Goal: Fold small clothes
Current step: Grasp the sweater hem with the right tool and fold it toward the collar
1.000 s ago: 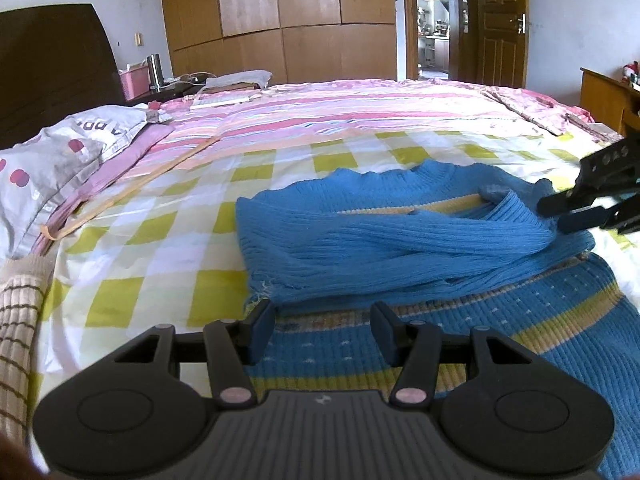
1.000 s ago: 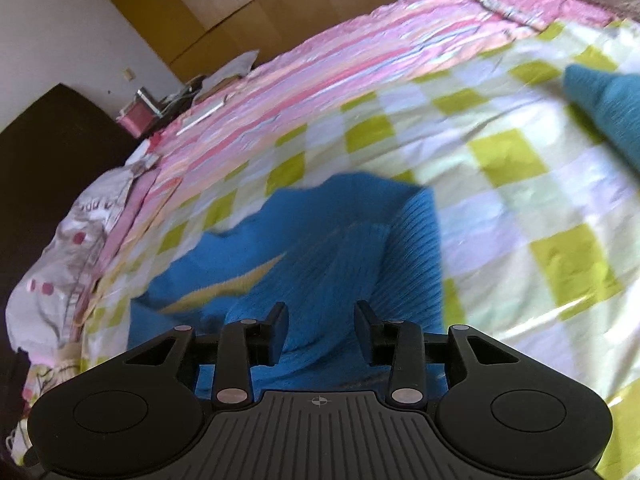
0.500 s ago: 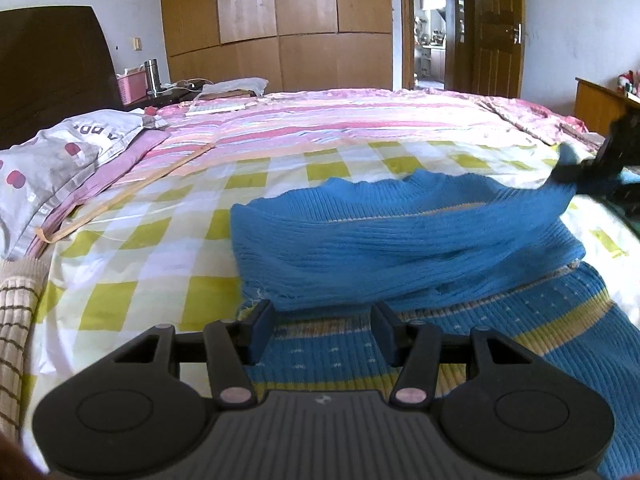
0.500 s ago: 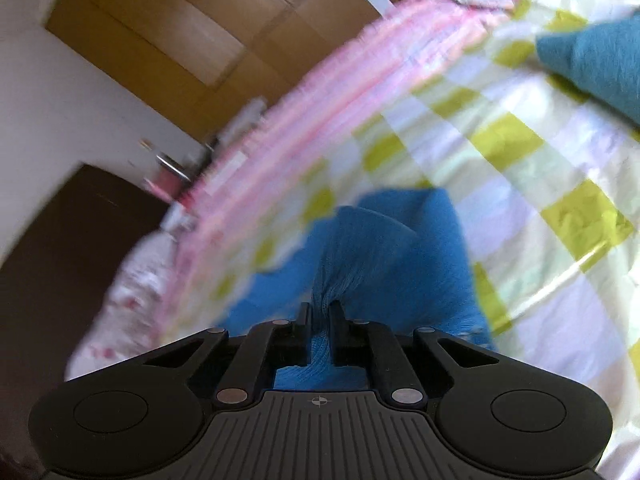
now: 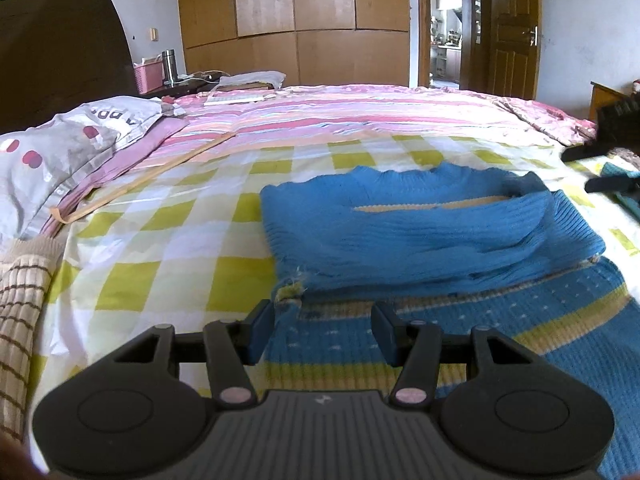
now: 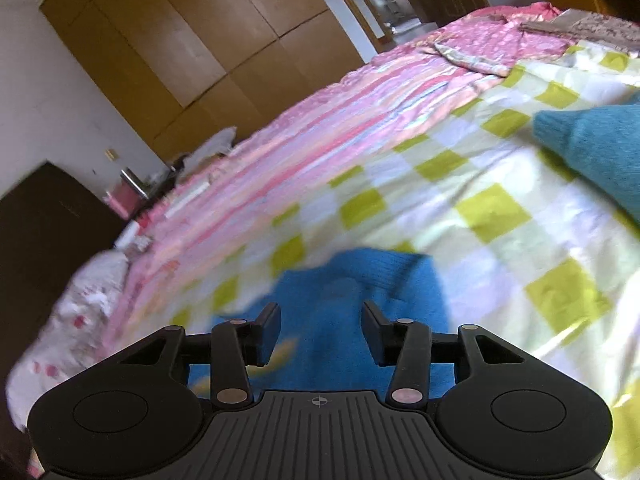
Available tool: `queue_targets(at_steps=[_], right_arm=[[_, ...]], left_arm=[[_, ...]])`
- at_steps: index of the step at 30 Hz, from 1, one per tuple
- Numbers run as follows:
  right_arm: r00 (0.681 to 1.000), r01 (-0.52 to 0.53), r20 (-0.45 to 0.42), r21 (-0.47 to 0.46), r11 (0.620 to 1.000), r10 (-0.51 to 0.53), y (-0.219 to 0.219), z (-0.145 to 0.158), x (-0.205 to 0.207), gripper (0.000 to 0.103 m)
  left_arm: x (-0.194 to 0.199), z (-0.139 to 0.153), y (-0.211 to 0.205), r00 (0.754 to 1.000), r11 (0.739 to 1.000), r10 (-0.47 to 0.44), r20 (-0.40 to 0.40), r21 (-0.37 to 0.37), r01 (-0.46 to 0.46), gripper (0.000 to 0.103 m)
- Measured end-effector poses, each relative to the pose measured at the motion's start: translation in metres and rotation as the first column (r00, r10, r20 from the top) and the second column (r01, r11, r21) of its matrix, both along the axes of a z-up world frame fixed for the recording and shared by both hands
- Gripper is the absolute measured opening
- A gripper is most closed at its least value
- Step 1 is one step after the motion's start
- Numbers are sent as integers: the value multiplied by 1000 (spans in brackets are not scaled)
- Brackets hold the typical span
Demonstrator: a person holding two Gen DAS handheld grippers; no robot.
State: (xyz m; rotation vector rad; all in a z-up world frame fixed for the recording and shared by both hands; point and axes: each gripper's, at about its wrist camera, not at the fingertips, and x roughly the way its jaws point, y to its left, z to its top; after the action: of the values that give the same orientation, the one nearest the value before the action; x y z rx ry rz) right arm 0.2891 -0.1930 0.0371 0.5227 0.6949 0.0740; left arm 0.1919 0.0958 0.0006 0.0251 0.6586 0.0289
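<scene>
Jaws on the right gripper (image 6: 321,322) had just been opening, nothing pinched between them, blue sweater (image 5: 432,232) lying underneath. Left gripper (image 5: 323,325) sat half-open over the sweater's striped hem on the checked bedsheet (image 5: 168,240).

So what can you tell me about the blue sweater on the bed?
The blue sweater looks like ribbed knit wool with yellow and cream stripes and small white flecks near the hem. It lies flat on the checked bedsheet, sleeves folded across the chest. One lower corner is frayed. No gripper holds it.
</scene>
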Motion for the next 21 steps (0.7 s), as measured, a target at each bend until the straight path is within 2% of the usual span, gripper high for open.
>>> queue_targets(at_steps=[8,13,16,20,21], right_arm=[[998,-49,-41,-46,998,47,1,-16,24,36],[993,-32,-116,-61,998,24,7,-33,43,32],[992,-11,-129,-48,999,4,7,-39,50,28],[991,6,-130,-16,1000,-8,5,-38,50,12],[991,10,-131,5,1000,-9,3,-37,50,11]], left_arm=[[-3,0,-3,1000,1000,-6,-2,2,6,58],[-4,1,-8,1000,1000,-20,-1,-1,20,58],[-5,2,-9,1000,1000,-26,1,-6,26,58],[-5,2,-7,1000,1000,-24,1,-17,24,58],[-5,2,-6,1000,1000,-23,1,-19,23,58]])
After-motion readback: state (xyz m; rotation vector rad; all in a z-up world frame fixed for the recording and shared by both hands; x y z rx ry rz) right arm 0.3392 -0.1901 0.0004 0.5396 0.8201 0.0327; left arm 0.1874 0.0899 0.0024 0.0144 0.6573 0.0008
